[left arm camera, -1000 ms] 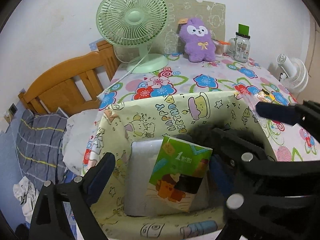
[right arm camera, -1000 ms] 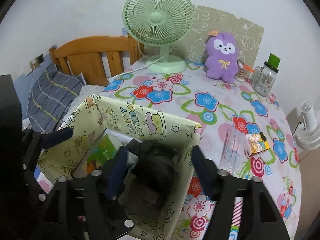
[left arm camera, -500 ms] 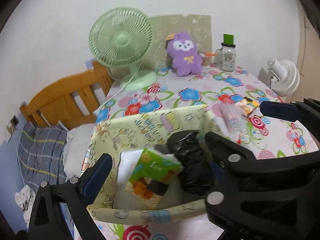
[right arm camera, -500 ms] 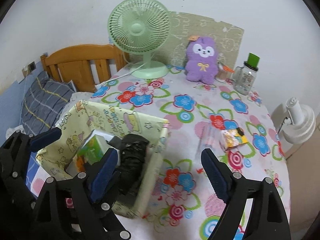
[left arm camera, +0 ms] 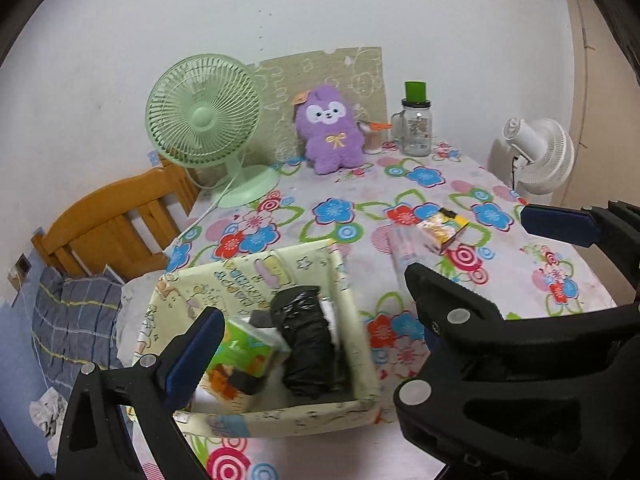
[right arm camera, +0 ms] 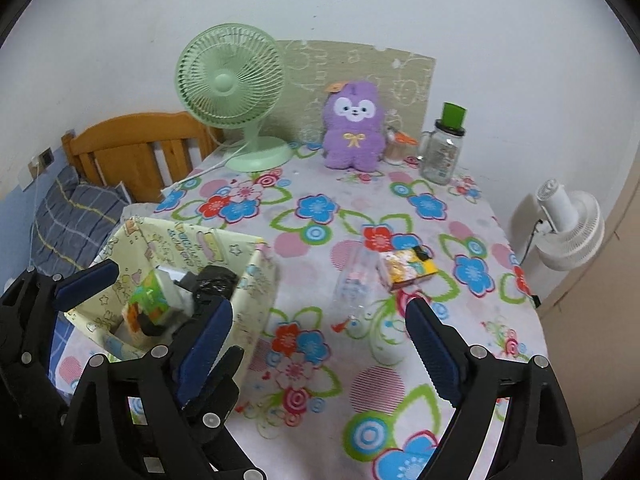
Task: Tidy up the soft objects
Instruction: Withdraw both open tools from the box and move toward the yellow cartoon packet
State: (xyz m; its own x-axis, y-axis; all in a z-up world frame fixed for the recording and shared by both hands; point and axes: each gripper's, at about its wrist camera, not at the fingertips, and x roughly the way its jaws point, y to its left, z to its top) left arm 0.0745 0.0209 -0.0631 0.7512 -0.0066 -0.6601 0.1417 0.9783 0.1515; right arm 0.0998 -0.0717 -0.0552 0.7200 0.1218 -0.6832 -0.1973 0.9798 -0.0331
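Both grippers backed off; black bundle lies in box, outside jaws.

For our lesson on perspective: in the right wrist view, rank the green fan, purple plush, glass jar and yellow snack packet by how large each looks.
1. Green fan, clearly largest.
2. Purple plush.
3. Glass jar and yellow snack packet: look alike in size. The packet lies nearer the camera, so I will not rank these two.
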